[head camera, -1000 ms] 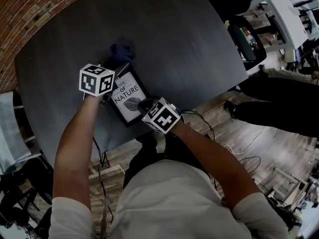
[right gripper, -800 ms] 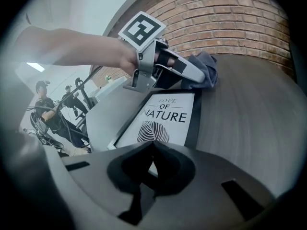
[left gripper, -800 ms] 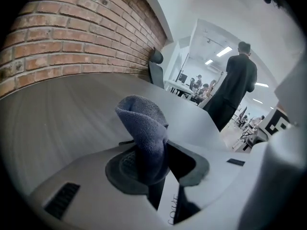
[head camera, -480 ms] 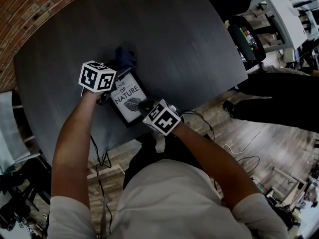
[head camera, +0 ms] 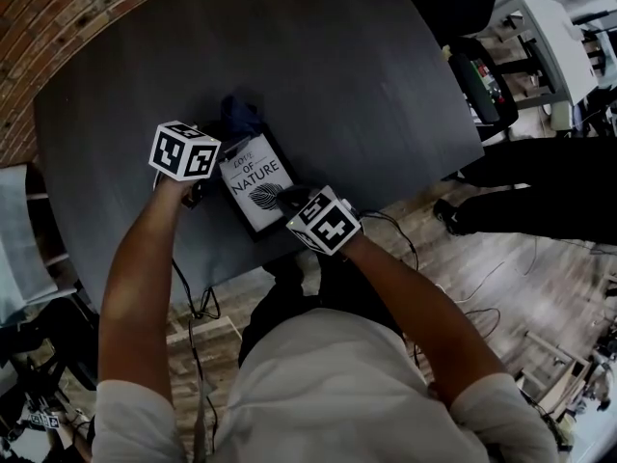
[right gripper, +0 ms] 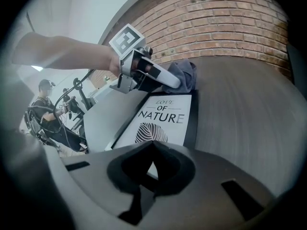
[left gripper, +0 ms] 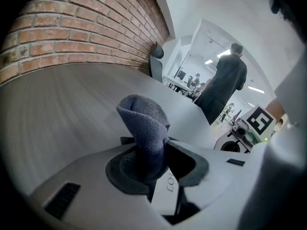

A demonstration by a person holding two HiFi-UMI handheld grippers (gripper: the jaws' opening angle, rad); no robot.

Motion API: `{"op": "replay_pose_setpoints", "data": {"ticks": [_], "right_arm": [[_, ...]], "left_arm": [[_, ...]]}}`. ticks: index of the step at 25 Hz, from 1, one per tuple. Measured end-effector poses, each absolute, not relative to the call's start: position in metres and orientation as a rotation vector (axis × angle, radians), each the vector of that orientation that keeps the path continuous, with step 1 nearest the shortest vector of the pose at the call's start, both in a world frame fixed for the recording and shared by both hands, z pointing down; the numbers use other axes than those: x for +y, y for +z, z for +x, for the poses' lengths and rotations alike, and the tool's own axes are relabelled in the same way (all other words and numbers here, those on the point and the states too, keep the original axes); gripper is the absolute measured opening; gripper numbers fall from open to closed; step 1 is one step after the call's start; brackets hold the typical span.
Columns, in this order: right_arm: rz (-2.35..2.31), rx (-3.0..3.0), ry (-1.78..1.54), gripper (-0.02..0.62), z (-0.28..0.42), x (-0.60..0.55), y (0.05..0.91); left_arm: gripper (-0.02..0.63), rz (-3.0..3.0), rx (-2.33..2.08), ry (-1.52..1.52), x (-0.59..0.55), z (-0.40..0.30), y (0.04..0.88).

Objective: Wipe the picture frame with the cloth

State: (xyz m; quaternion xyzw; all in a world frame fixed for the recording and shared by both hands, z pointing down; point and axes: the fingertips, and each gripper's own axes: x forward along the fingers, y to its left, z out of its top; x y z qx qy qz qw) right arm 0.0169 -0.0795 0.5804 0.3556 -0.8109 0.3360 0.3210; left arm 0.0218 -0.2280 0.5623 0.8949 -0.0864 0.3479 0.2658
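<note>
A black picture frame [head camera: 253, 183] with a white "LOVE OF NATURE" leaf print lies flat on the dark table [head camera: 366, 75], near its front edge. My left gripper [head camera: 220, 135] is shut on a bunched blue-grey cloth [head camera: 239, 116], which sits at the frame's far end. In the left gripper view the cloth [left gripper: 144, 123] stands up from between the jaws, with a strip of the frame [left gripper: 168, 195] below them. My right gripper [head camera: 289, 199] is shut, its tips on the frame's near end. The right gripper view shows the frame [right gripper: 165, 116], the cloth [right gripper: 184, 73] and the left gripper [right gripper: 173, 83] beyond.
A brick wall [head camera: 58, 17] runs along the table's far left side. The table's front edge [head camera: 289, 258] is right below the frame, with cables on the wooden floor [head camera: 463, 287]. A person in dark clothes [head camera: 549, 196] stands at the right. A pale chair [head camera: 19, 249] is at the left.
My left gripper has shifted a little with the cloth, down toward the frame's far end. The right gripper has stayed on the frame's near end.
</note>
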Motion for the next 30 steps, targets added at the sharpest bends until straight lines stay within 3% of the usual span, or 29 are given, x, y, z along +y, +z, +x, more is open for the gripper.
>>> {"op": "replay_pose_setpoints", "data": {"ticks": [30], "right_arm": [[0.963, -2.114, 0.897, 0.014, 0.018, -0.081, 0.582]], "left_arm": [[0.12, 2.347, -0.455, 0.878, -0.185, -0.116, 0.56]]}}
